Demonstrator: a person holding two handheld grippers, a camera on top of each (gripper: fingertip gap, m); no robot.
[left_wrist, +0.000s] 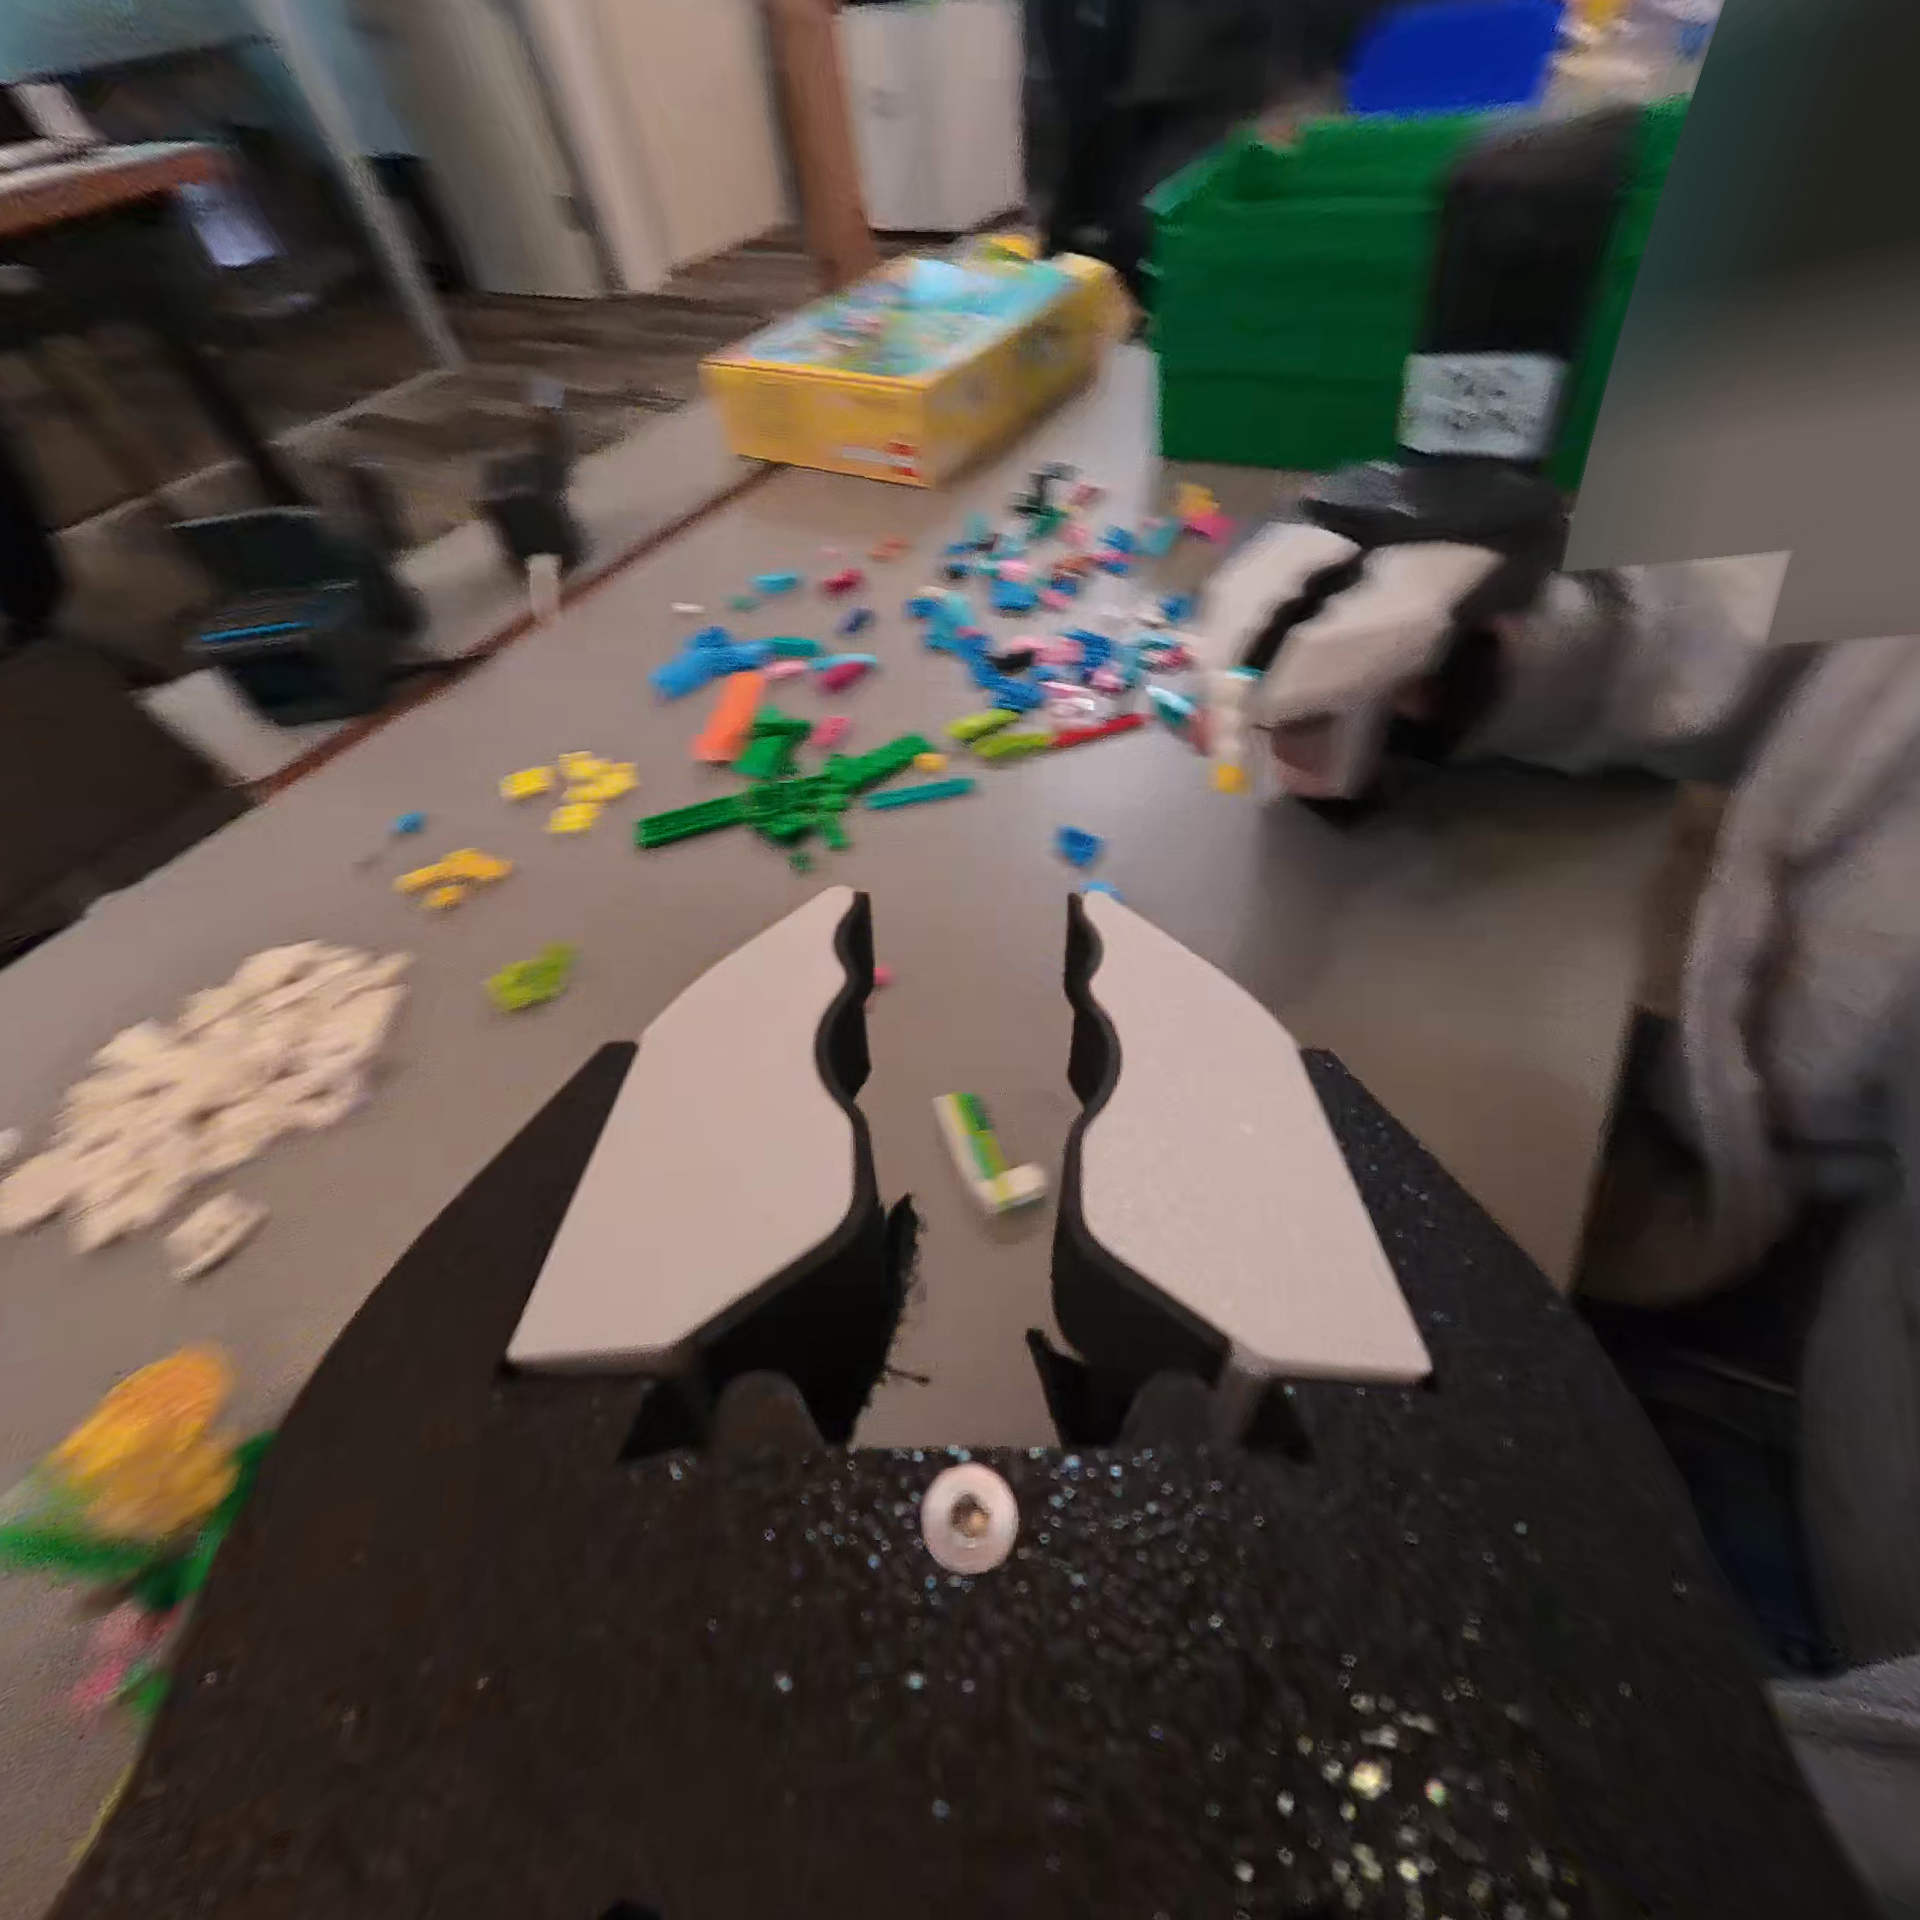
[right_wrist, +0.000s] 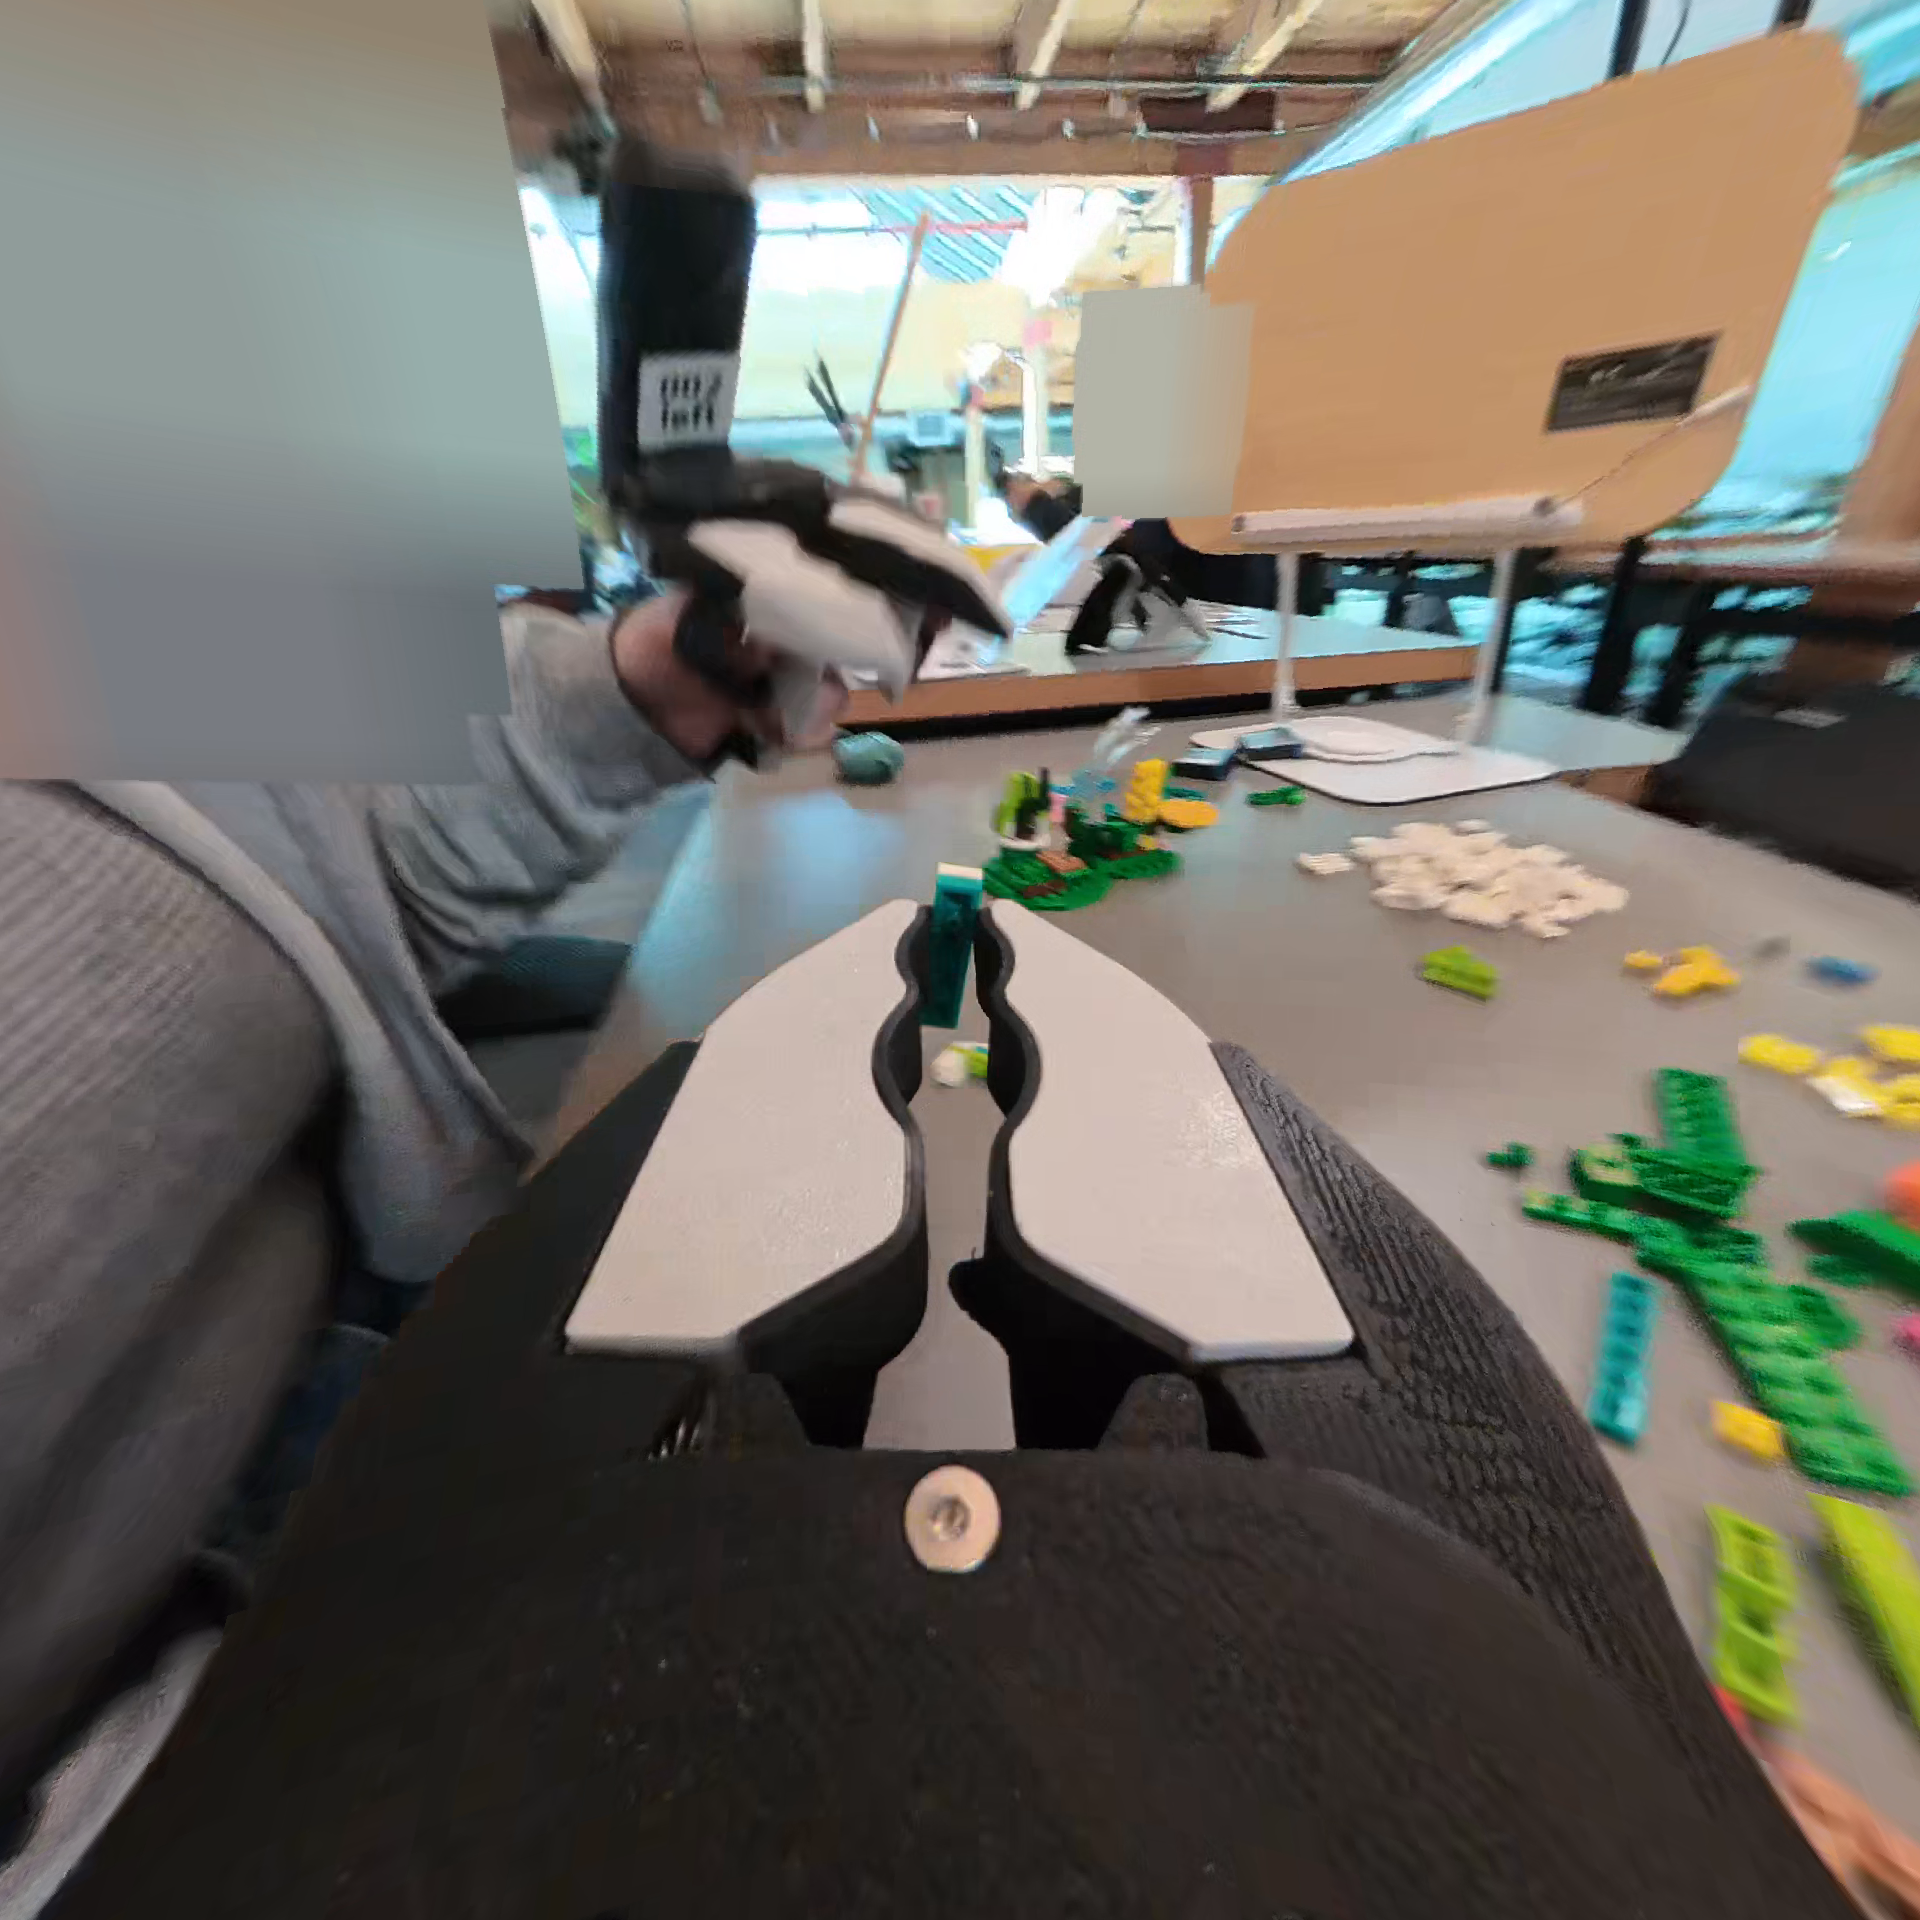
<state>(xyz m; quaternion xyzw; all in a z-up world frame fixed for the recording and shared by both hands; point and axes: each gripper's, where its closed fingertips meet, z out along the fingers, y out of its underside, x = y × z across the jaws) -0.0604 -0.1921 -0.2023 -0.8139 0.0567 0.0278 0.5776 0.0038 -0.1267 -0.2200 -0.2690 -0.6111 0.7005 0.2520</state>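
- Right gripper (right_wrist: 951, 961): fingers drawn narrow on a slim teal brick piece with a white cap (right_wrist: 951, 951), standing upright between the tips at frame centre; both pads appear to press its sides
- Left gripper (left_wrist: 971, 914): fingers set moderately apart with nothing between the tips; seen from the right wrist view it is raised clear of the table at upper left
- Small white-and-green piece (left_wrist: 987, 1148) lies flat on the table, below and between the left fingers and touching neither; the same piece shows low between the right fingers in the right wrist view
- Partly built green-base model (right_wrist: 1081, 847) with yellow and lime parts stands just above centre of the right view, apart from both grippers
- Loose stock, judged unsorted only in part: white pile (left_wrist: 197, 1091) at left, green plates (left_wrist: 790, 795) at centre, yellow bits (left_wrist: 571, 779), mixed blue and pink scatter (left_wrist: 1039, 623) upper centre
- Surface: grey table (left_wrist: 1299, 987), matt, dark-edged along its left side
- Yellow box (left_wrist: 914, 384) and green crates (left_wrist: 1299, 291) at the far end, upper right
- Room: blurred workshop; tan board on a white stand (right_wrist: 1507, 312) at upper right, further tables behind, exposed ceiling beams
- Person's grey sleeve (right_wrist: 208, 1039) at lower left
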